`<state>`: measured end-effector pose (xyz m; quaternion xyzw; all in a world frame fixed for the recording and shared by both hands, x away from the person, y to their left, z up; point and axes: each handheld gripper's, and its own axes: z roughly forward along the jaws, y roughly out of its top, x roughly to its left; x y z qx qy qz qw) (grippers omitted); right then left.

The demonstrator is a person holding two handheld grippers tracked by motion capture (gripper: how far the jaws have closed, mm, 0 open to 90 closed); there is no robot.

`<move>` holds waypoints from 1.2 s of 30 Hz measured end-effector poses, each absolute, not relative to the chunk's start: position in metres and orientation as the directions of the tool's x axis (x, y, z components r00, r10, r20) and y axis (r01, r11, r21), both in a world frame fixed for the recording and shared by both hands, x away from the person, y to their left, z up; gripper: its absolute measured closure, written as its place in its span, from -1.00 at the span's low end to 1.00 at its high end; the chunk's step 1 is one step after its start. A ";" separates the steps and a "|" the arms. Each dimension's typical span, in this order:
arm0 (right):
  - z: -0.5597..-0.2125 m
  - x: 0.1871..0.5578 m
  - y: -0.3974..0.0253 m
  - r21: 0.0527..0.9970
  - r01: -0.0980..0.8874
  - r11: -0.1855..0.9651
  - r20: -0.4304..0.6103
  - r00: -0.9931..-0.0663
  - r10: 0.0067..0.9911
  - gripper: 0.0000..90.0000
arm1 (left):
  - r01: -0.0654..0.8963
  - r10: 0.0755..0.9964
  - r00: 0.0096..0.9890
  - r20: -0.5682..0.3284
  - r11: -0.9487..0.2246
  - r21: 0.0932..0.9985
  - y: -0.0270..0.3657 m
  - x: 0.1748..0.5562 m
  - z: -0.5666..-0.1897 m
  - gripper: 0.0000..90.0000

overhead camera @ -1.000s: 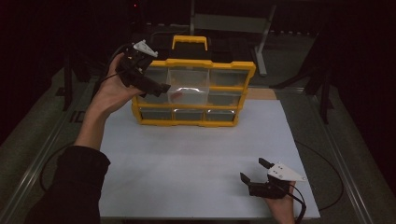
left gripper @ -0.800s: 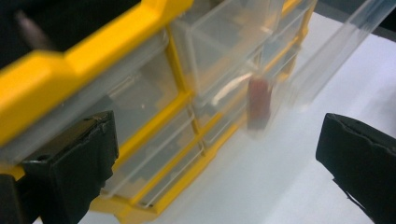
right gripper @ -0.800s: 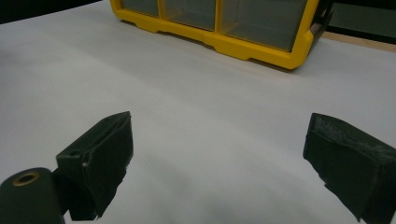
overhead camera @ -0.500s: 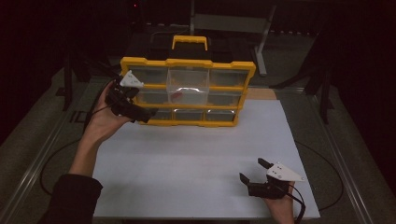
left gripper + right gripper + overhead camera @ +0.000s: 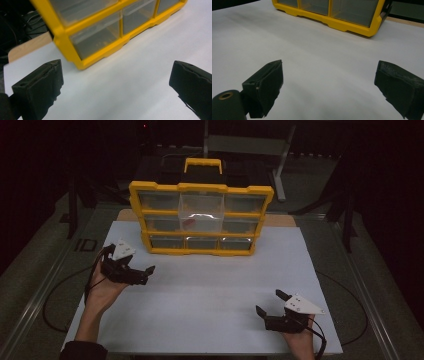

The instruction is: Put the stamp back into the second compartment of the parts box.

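High view, boxy yellow plastic organizer (image 5: 201,218), clear drawers, matte white table (image 5: 210,290)

Before you: a white sheet (image 5: 210,295) covering the bench, a strip of bare wood (image 5: 280,220) showing at its far edge. Behind stand a grey metal frame (image 5: 245,145) and dark floor, with black cables (image 5: 27,18) trailing at your left.

Left tongs (image 5: 144,274) held low in left hand (image 5: 102,287), jaws spread wide, nothing between them. Right tongs (image 5: 270,304) in right hand (image 5: 300,342) near the bottom edge, jaws also wide apart, nothing gripped.
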<state>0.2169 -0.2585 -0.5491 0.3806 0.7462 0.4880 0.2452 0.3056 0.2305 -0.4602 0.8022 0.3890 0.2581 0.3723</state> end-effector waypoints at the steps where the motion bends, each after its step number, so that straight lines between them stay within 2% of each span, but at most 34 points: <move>1: -0.549 0.217 -0.258 0.914 0.327 0.239 0.003 -0.595 0.803 -0.81 | 0.434 0.820 0.561 0.117 -0.411 0.801 0.233 0.301 -0.466 -1.00; 13: -0.543 0.226 -0.259 0.924 0.317 0.216 0.024 -0.609 0.792 -0.82 | 0.414 0.840 0.537 0.072 -0.336 0.846 0.249 0.266 -0.506 -1.00; 17: -0.539 0.228 -0.260 0.932 0.303 0.200 0.034 -0.622 0.782 -0.82 | 0.385 0.848 0.528 0.055 -0.296 0.874 0.254 0.254 -0.515 -1.00; 18: -0.536 0.230 -0.260 0.937 0.289 0.198 0.028 -0.627 0.779 -0.82 | 0.360 0.850 0.526 0.027 -0.251 0.899 0.258 0.247 -0.517 -1.00; 23: -0.534 0.235 -0.259 0.940 0.283 0.188 0.037 -0.635 0.772 -0.82 | 0.293 0.861 0.507 0.035 -0.211 0.932 0.265 0.233 -0.517 -1.00; 31: -0.537 0.231 -0.257 0.938 0.286 0.197 0.032 -0.636 0.771 -0.82 | 0.284 0.862 0.505 0.040 -0.210 0.936 0.268 0.228 -0.524 -1.00; 36: -0.542 0.225 -0.256 0.931 0.291 0.220 0.013 -0.629 0.777 -0.82 | 0.284 0.848 0.526 0.070 -0.253 0.925 0.260 0.226 -0.527 -1.00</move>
